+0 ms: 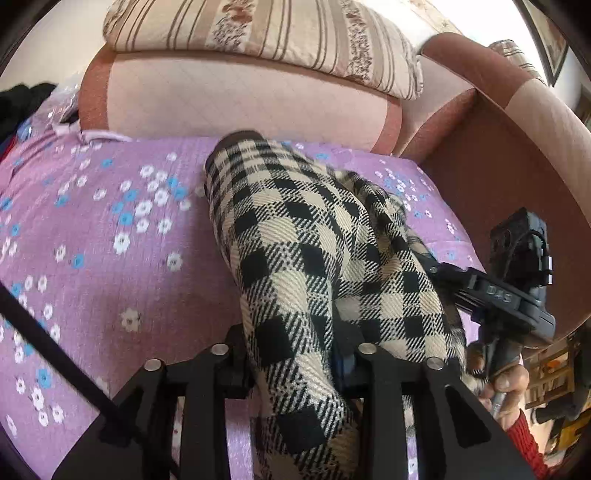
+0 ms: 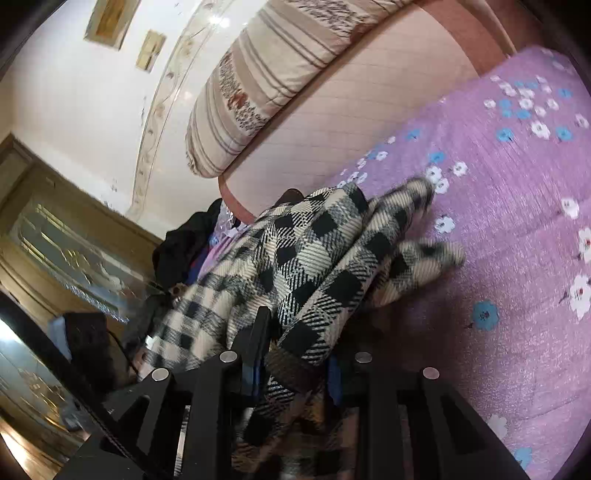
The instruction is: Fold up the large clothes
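A black-and-cream checked garment (image 1: 314, 251) hangs bunched over the purple flowered bed cover (image 1: 110, 229). My left gripper (image 1: 295, 354) is shut on its near edge, the cloth draped over and between the fingers. My right gripper (image 2: 295, 354) is shut on another part of the same garment (image 2: 314, 251), which stretches away from it, its far folds resting on the cover (image 2: 517, 221). The right gripper also shows in the left wrist view (image 1: 517, 291), held in a hand at the garment's right side.
A pink padded headboard (image 1: 240, 103) with a striped pillow (image 1: 277, 33) on top runs behind the bed. A brown side rail (image 1: 509, 155) bounds the right. Dark clothes (image 2: 184, 240) lie piled at the bed's far end. A wooden cabinet (image 2: 55, 240) stands beyond.
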{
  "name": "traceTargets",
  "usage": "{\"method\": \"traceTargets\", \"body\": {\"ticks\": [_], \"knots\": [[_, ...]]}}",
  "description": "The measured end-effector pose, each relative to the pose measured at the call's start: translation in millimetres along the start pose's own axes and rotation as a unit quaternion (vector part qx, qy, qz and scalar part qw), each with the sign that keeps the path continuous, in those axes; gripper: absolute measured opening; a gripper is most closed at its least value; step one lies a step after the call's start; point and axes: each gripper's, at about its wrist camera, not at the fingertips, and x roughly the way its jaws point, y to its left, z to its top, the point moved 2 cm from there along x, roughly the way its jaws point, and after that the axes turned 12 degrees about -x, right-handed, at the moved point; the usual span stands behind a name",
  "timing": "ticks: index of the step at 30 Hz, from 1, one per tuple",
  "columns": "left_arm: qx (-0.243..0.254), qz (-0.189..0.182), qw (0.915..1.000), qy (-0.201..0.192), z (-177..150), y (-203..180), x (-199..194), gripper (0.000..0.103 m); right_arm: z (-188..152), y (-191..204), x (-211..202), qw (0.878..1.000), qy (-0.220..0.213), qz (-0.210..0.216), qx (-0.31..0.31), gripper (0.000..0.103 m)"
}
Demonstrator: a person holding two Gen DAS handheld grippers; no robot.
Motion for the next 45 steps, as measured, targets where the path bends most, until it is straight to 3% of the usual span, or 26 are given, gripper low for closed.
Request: {"method": "traceTargets", "body": {"ticks": [1,4,7,9,11,15,17,18,19,22,27,30,32,34,37,38,41,43,45], "knots": [[-0.002,0.010,0.9999,0.007,-6.4,3.3,3.8,0.042,-2.1,-0.7,2.4,1.000,0.009,-0.020,-0.004,0.030],[-0.002,0.063,0.9972,0.040,-39.8,17.1,25.4,0.047,-11.9,-14.6,7.2,0.993,0.042,-0.114,-0.003,0.035],[-0.010,0.061,0.9970,0.047,-71.0,30.6,22.7,0.052,-15.1,-21.1,-10.2,0.987,0.019,-0.156,0.015,0.035],[-0.013,0.059,0.9973,0.042,-84.7,32.2,14.4,0.052,-10.2,-12.7,-22.5,0.990,-0.004,-0.141,0.012,0.042],[-0.012,0.062,0.9975,0.032,-91.9,31.1,2.7,0.052,-9.1,2.5,-29.4,0.994,-0.016,-0.109,0.001,0.059],[-0.011,0.073,0.9973,0.001,-97.0,28.7,-25.6,0.052,-22.7,27.4,-4.6,0.998,0.028,-0.048,-0.007,0.060],[-0.007,0.085,0.9961,-0.023,-94.9,26.4,-39.4,0.052,-35.5,29.3,11.3,0.995,0.065,-0.075,-0.008,0.059],[-0.004,0.089,0.9955,-0.032,-95.6,23.8,-45.4,0.052,-41.9,30.4,19.3,0.993,0.079,-0.092,-0.011,0.052],[0.000,0.093,0.9948,-0.042,-95.8,21.4,-51.3,0.052,-47.4,31.0,26.6,0.991,0.091,-0.099,-0.016,0.027],[0.015,0.096,0.9933,-0.062,-92.5,12.7,-63.9,0.053,-51.2,31.0,20.7,0.990,0.097,-0.099,-0.006,0.019],[0.020,0.114,0.9916,-0.057,-80.1,9.8,-35.1,0.053,-60.4,25.3,12.6,0.980,0.116,-0.160,-0.006,0.018],[0.008,0.143,0.9891,-0.033,-82.2,23.8,-4.2,0.054,-64.1,17.0,9.8,0.980,0.117,-0.161,0.004,0.023],[-0.020,0.135,0.9907,0.002,-87.3,38.5,14.5,0.054,-62.2,10.0,8.5,0.980,0.118,-0.159,0.011,0.036],[-0.046,0.122,0.9914,0.015,-89.1,48.5,19.2,0.056,-62.5,-0.6,6.5,0.983,0.118,-0.136,0.031,0.038],[-0.056,0.115,0.9917,0.013,-88.0,51.9,10.0,0.056,-56.5,-3.4,-10.4,0.986,0.087,-0.127,0.058,0.039],[-0.055,0.116,0.9917,0.009,-89.3,52.4,3.1,0.056,-51.8,1.0,-18.7,0.987,0.070,-0.134,0.049,0.043],[-0.044,0.125,0.9911,-0.011,-98.1,55.9,-16.4,0.056,-35.1,23.9,-43.1,0.989,0.007,-0.148,0.011,0.043],[-0.044,0.129,0.9904,-0.020,-103.4,61.3,-27.4,0.056,-31.1,42.7,-46.8,0.993,-0.017,-0.114,-0.004,0.043],[-0.047,0.124,0.9909,-0.026,-109.7,68.6,-36.8,0.056,-32.9,61.3,-38.0,0.997,-0.013,-0.075,-0.023,0.043]]}}
